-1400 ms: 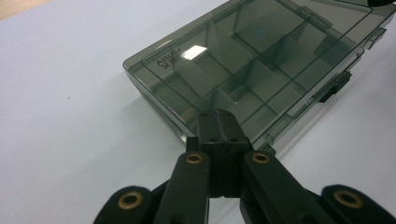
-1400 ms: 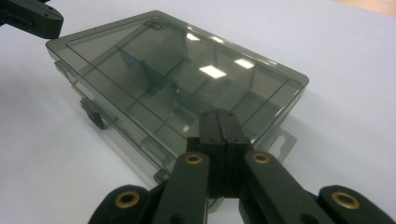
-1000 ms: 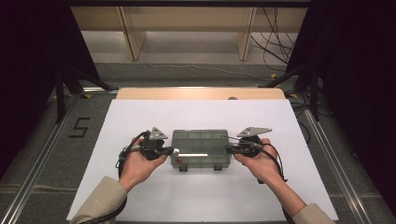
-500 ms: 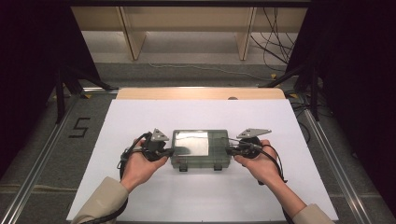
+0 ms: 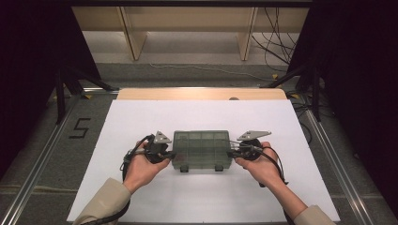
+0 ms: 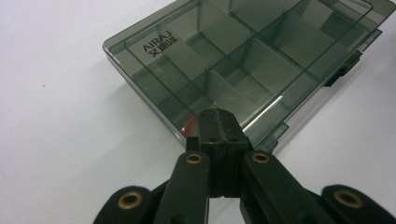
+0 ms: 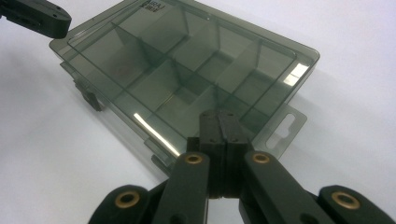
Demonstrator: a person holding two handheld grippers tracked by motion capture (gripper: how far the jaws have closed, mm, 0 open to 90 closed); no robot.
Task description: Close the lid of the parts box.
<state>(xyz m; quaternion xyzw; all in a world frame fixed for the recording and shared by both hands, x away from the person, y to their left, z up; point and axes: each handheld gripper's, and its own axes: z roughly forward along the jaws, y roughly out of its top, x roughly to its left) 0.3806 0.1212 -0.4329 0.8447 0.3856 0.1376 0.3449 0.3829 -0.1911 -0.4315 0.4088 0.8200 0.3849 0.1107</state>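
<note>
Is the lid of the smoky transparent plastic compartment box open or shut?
Shut. The lid lies flat over the smoky transparent plastic compartment box, its dividers showing through it, and the box rests level on the white table.

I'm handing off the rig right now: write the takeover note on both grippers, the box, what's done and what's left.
Left gripper: jaws shut, empty, tips at the left end of the compartment box.
Right gripper: jaws shut, empty, tips at the box's right end, by its hang tab.
Box: flat on the white table sheet, lid down; the compartments in view look empty. The two front latches face the person.
Done: box lies level between both grippers.
Left: probably the latches; whether they are fastened cannot be told.
</note>
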